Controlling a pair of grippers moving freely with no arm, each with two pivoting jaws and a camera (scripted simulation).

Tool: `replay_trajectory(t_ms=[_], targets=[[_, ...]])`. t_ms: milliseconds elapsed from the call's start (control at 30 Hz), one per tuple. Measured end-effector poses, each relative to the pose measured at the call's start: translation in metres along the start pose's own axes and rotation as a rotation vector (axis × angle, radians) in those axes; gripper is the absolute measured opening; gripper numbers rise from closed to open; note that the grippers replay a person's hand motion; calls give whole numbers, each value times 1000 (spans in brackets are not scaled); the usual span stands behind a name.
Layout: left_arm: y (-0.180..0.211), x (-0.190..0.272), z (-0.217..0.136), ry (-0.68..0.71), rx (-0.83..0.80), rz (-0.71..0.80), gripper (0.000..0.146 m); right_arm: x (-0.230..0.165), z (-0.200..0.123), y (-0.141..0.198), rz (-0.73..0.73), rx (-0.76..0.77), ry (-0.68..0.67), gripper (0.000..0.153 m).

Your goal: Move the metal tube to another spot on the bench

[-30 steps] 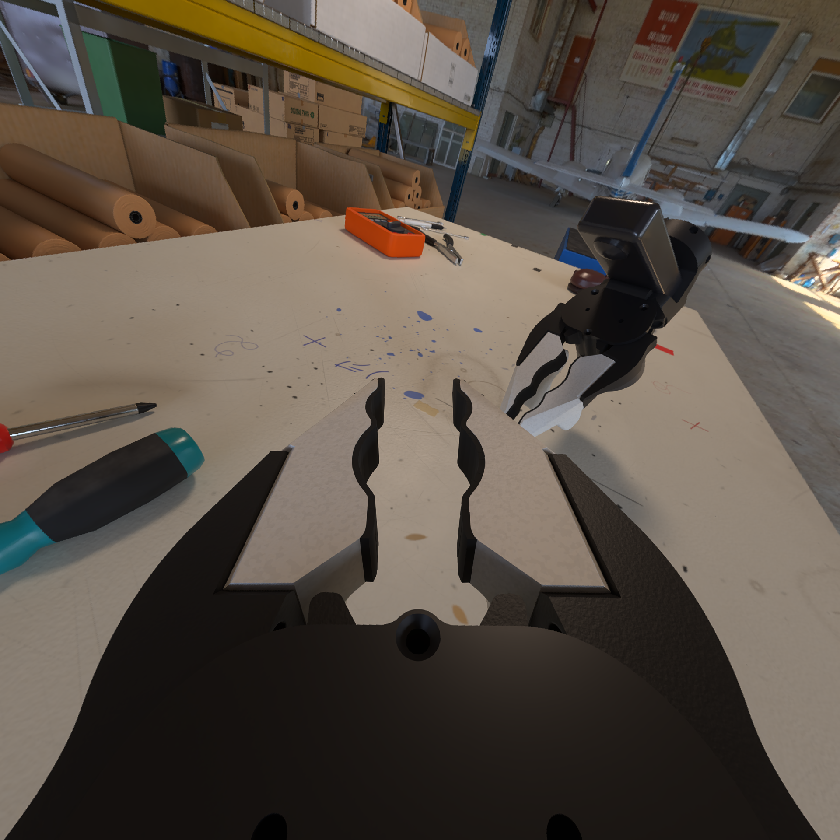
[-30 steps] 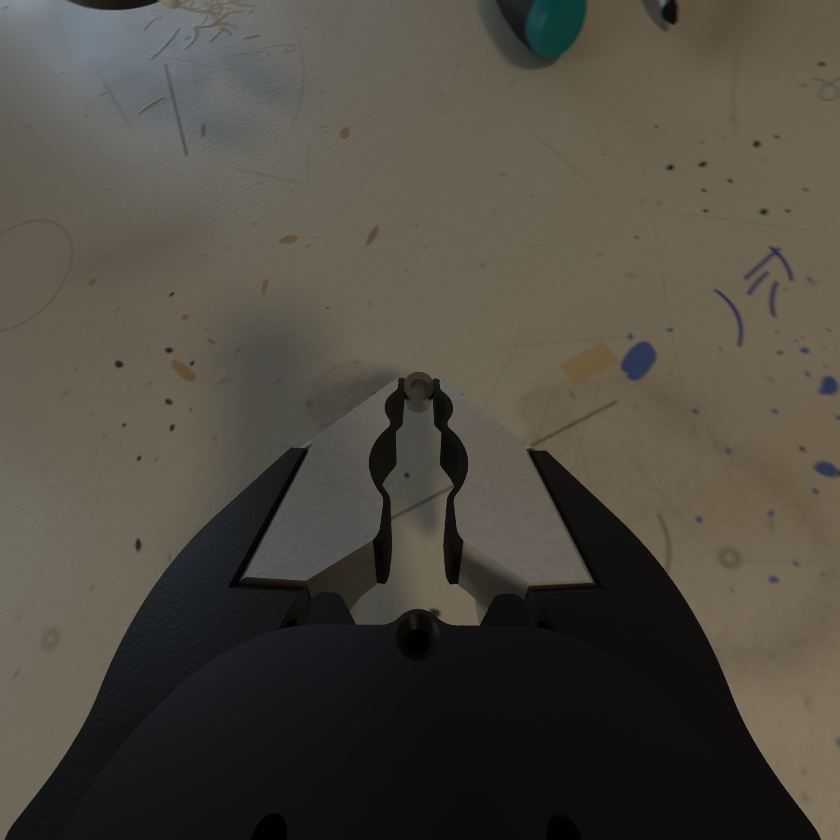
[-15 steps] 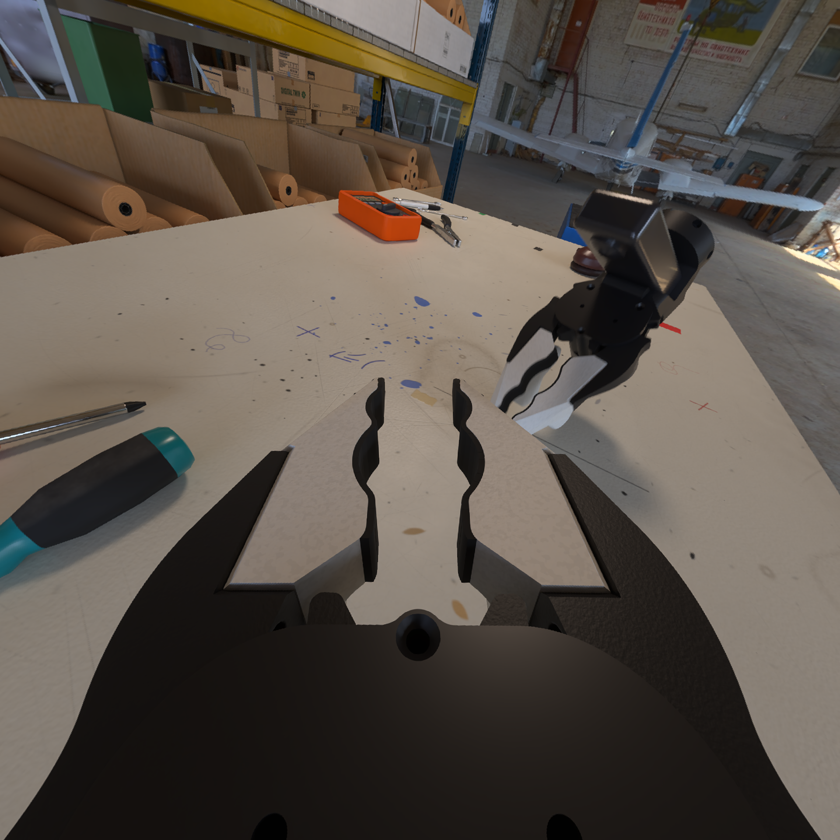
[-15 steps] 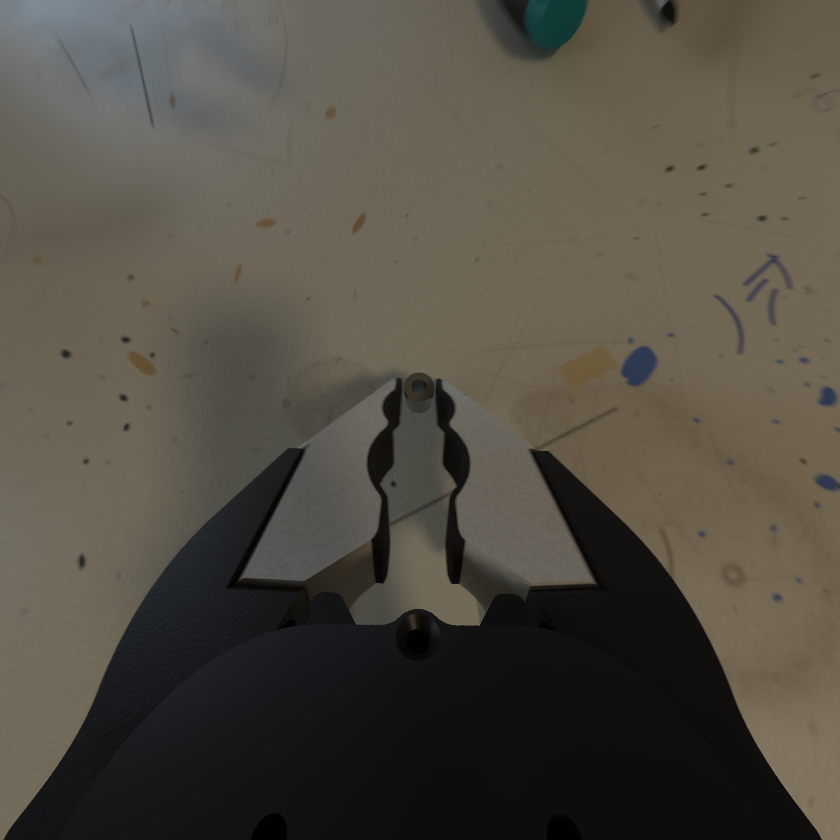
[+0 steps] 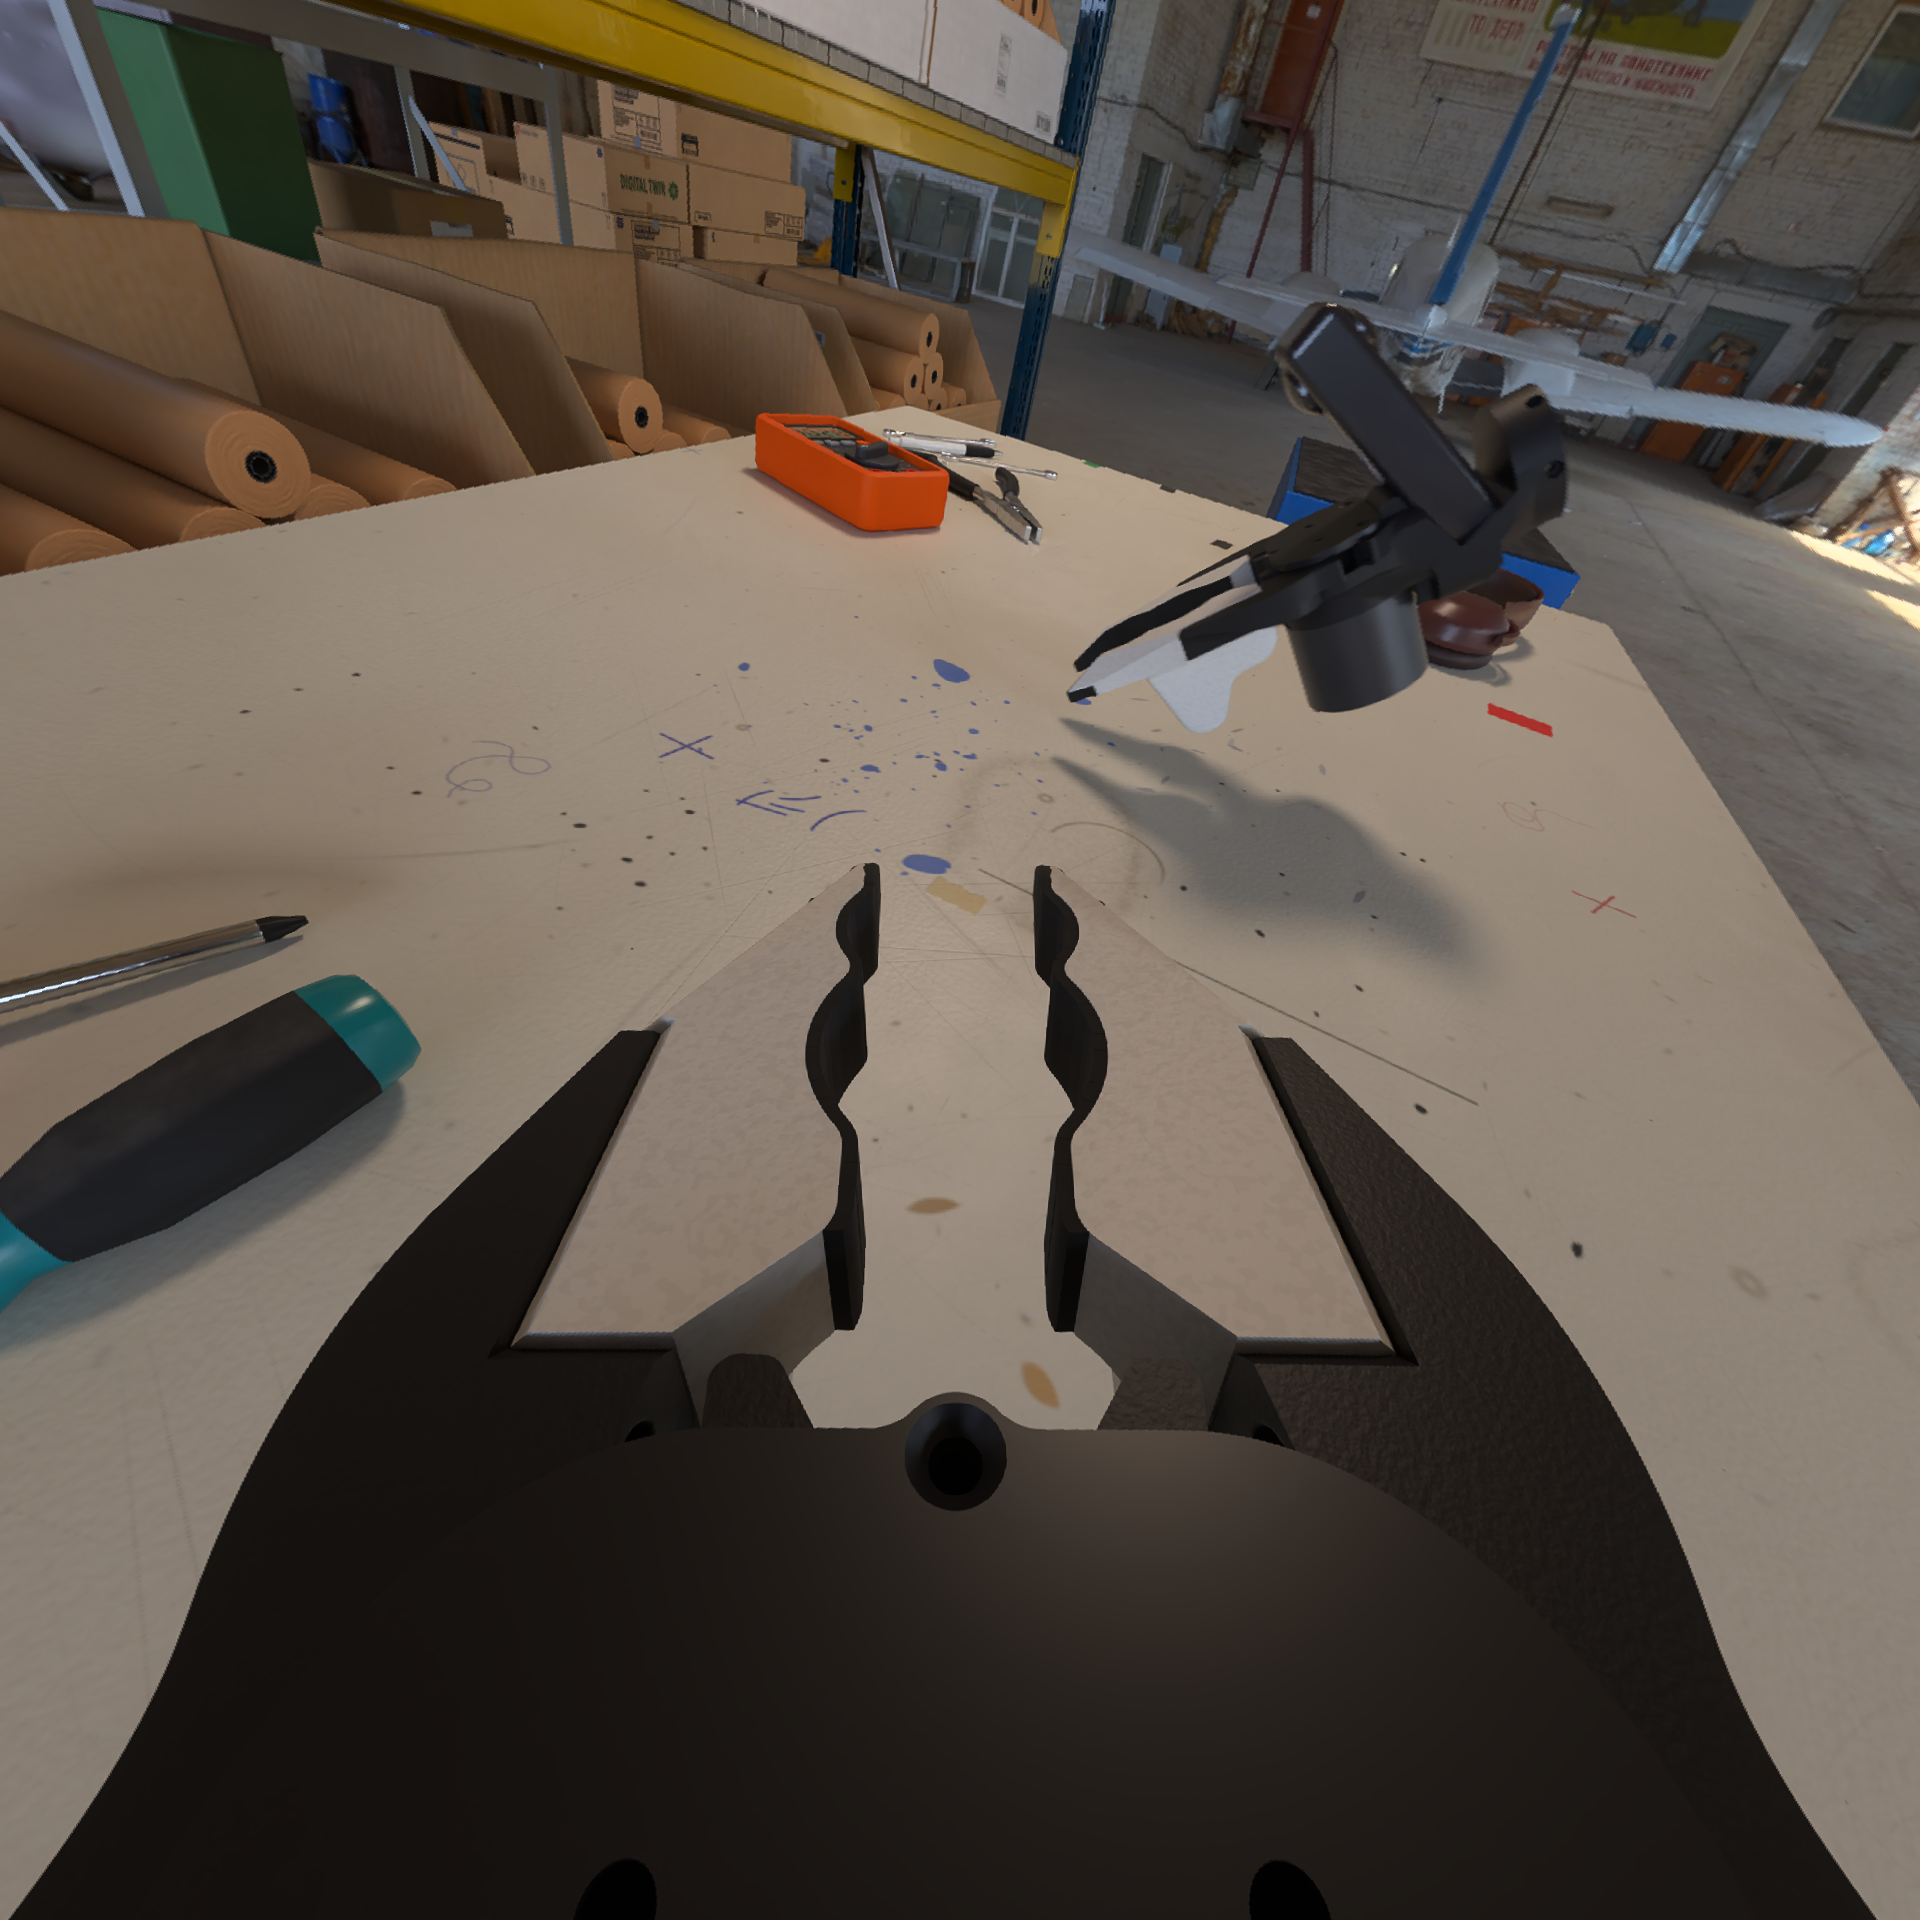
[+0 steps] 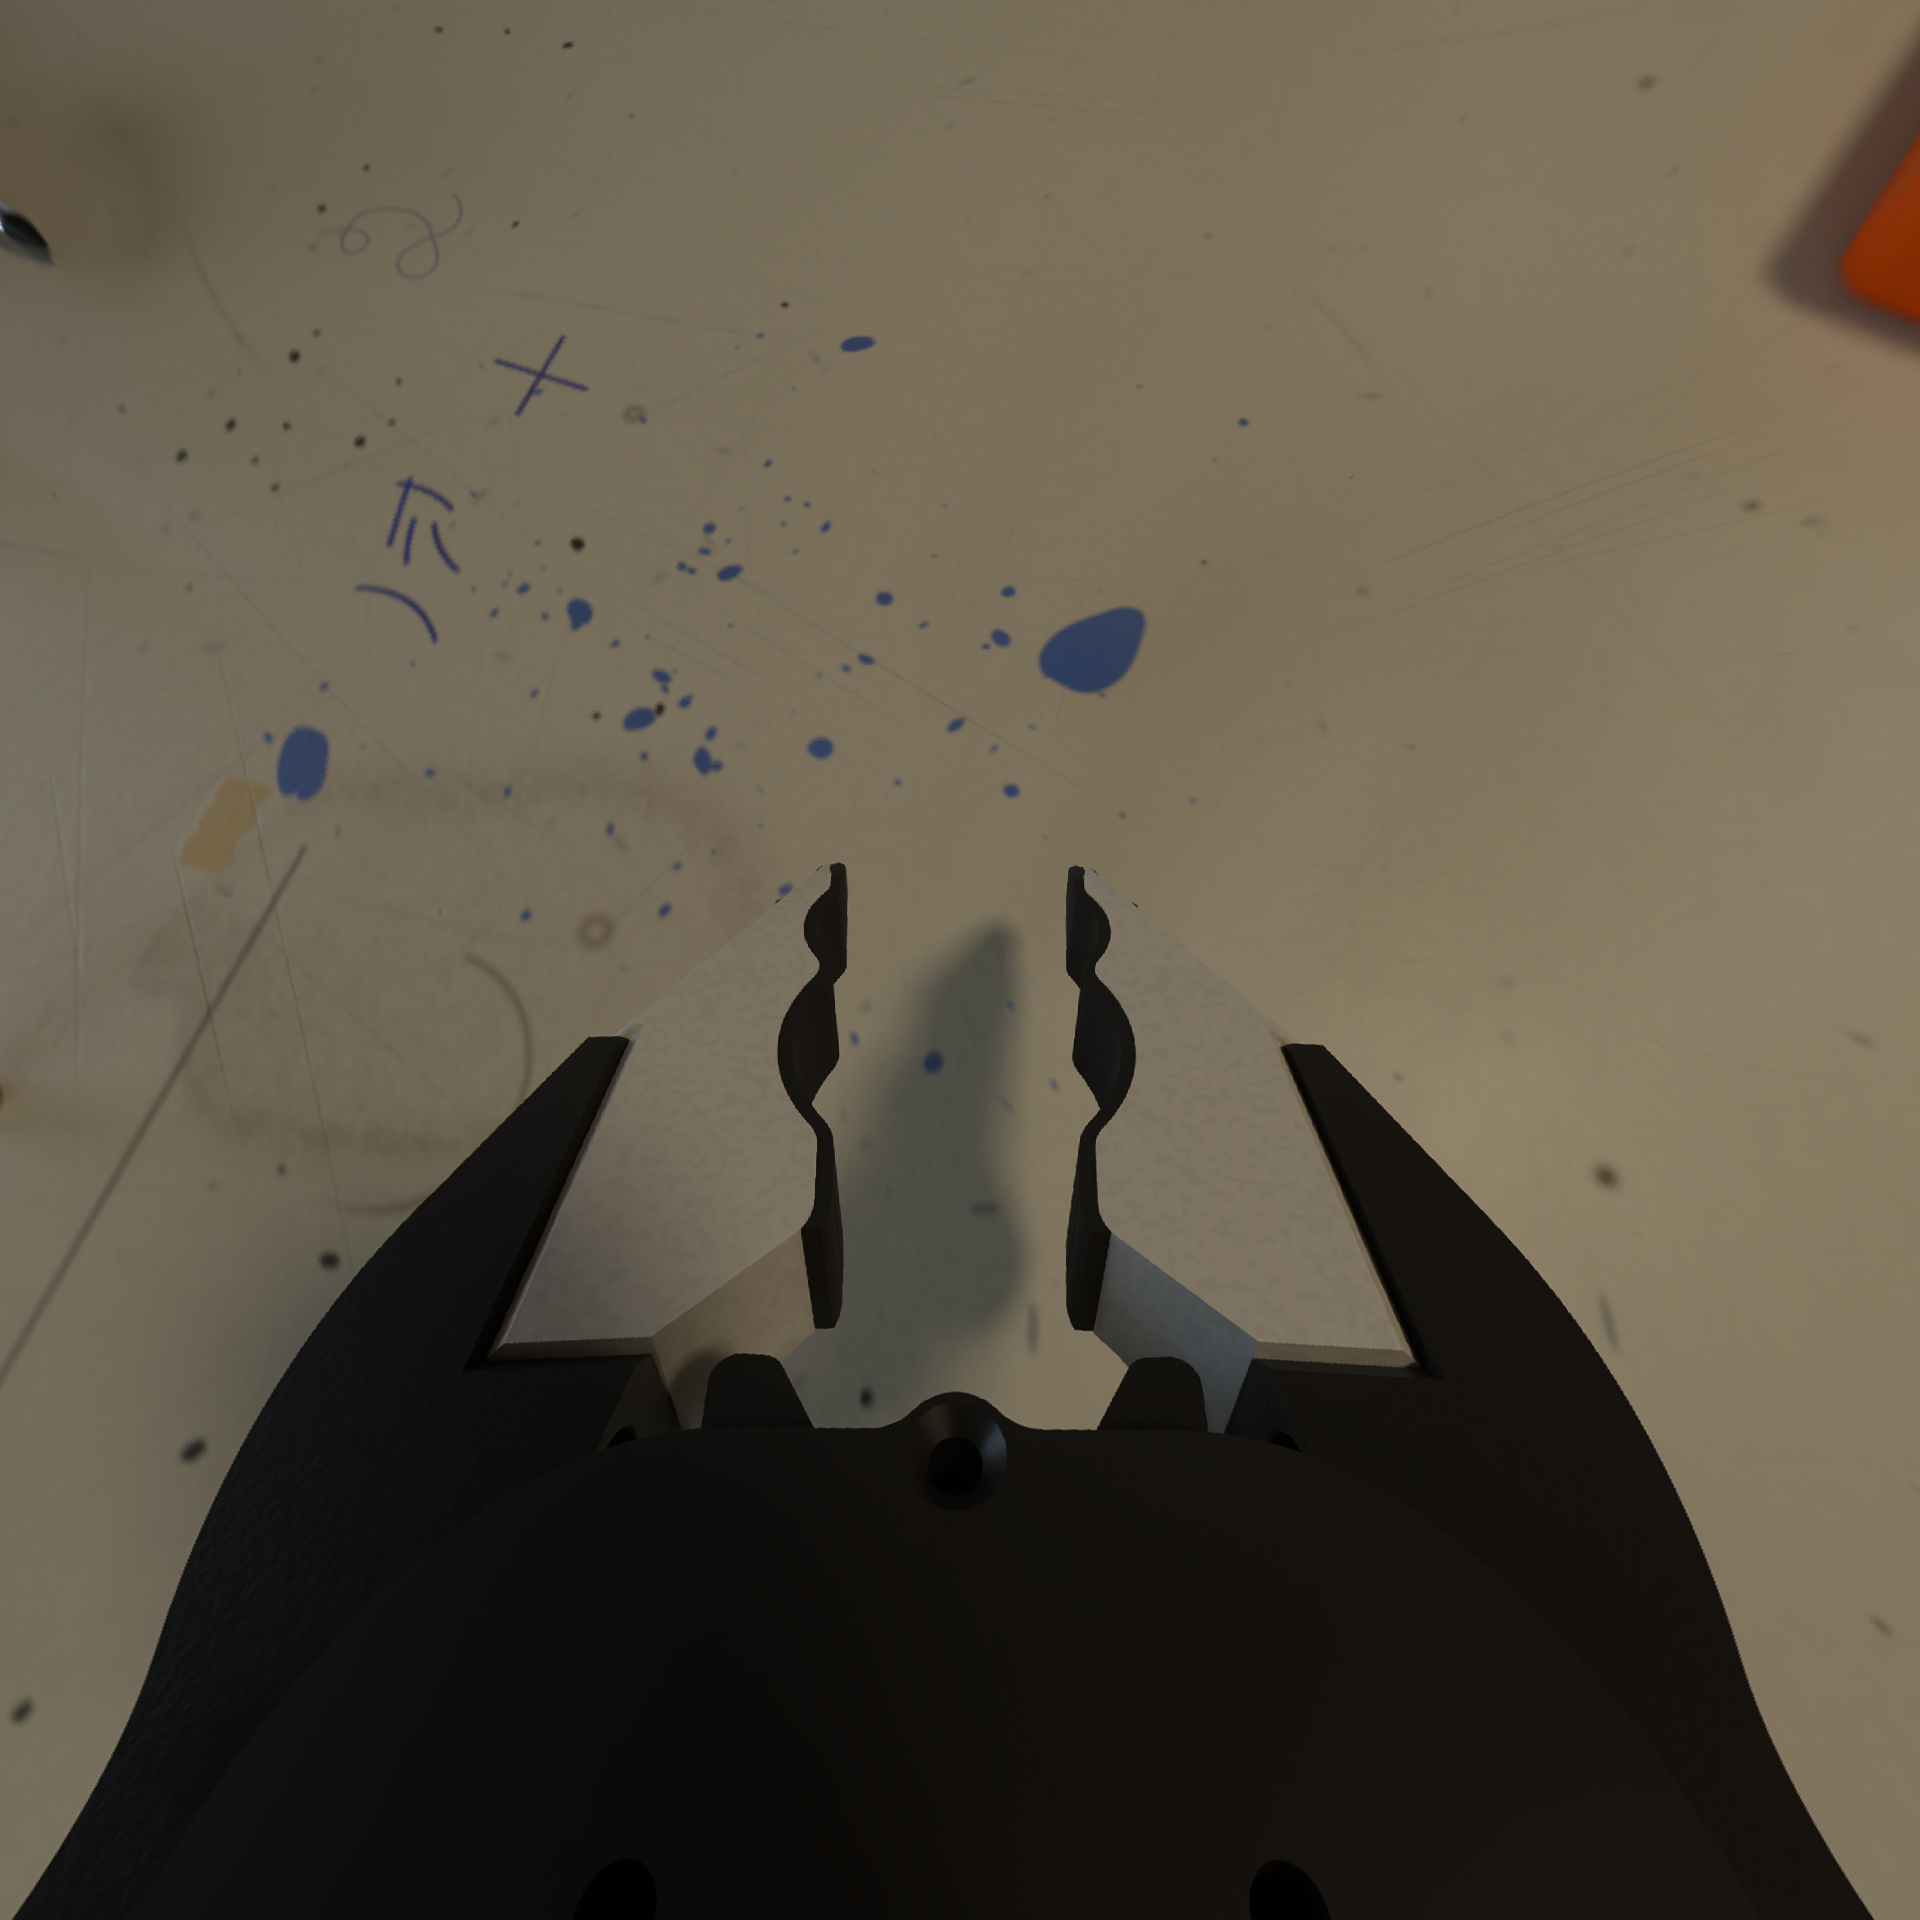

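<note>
I see no metal tube in either view now. My right gripper (image 6: 956,873) is open and empty, looking down on the beige bench (image 6: 1455,727) over blue paint spots. In the left wrist view the right gripper (image 5: 1081,681) hangs above the bench at the right, tilted, with its fingers pointing left and its shadow below it. My left gripper (image 5: 956,878) is open and empty, low over the bench (image 5: 520,675), nearer than the right gripper and to its left.
A teal and black screwdriver (image 5: 197,1122) and a thin metal-shafted tool (image 5: 156,956) lie at the left. An orange meter (image 5: 847,483) with pliers (image 5: 1003,504) sits at the far edge; its corner also shows in the right wrist view (image 6: 1886,249). A brown object (image 5: 1475,623) sits at the right edge.
The right gripper held the tube upright between its fingertips; now its jaws stand apart and the tube is out of sight. It rose and swung over the blue spots. The left gripper hardly moved.
</note>
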State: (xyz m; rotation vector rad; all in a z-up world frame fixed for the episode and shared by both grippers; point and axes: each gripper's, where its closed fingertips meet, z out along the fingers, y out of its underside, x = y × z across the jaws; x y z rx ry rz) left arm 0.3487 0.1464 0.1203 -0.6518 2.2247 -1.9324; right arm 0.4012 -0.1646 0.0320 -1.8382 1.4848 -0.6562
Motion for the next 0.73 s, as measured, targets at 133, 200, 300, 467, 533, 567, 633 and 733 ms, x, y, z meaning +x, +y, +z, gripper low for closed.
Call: replay_trajectory(t_ms=[133,200,300,467,533,567,633,733], targets=[[1,0,1,-1,-7,4,29,-5,20,-4,52,-34,-56,41],[2,-1,1,-4,-10,7,29,-5,26,-2,31,-55,-35,41],[1,-1,1,-4,-6,3,29,-3,29,0,4,-81,1,35],[0,0,0,-2,-2,4,29,-7,18,-3,-36,-103,22,21],[0,0,0,-3,0,5,29,-25,2,-16,-116,-50,-6,21],[0,0,0,-5,-1,6,29,-36,-6,-18,-171,-48,-15,20],[1,0,0,-5,-3,3,29,-44,-17,-17,-277,-75,47,20],[0,2,0,5,1,0,29,-26,-19,-11,-243,-90,212,20]])
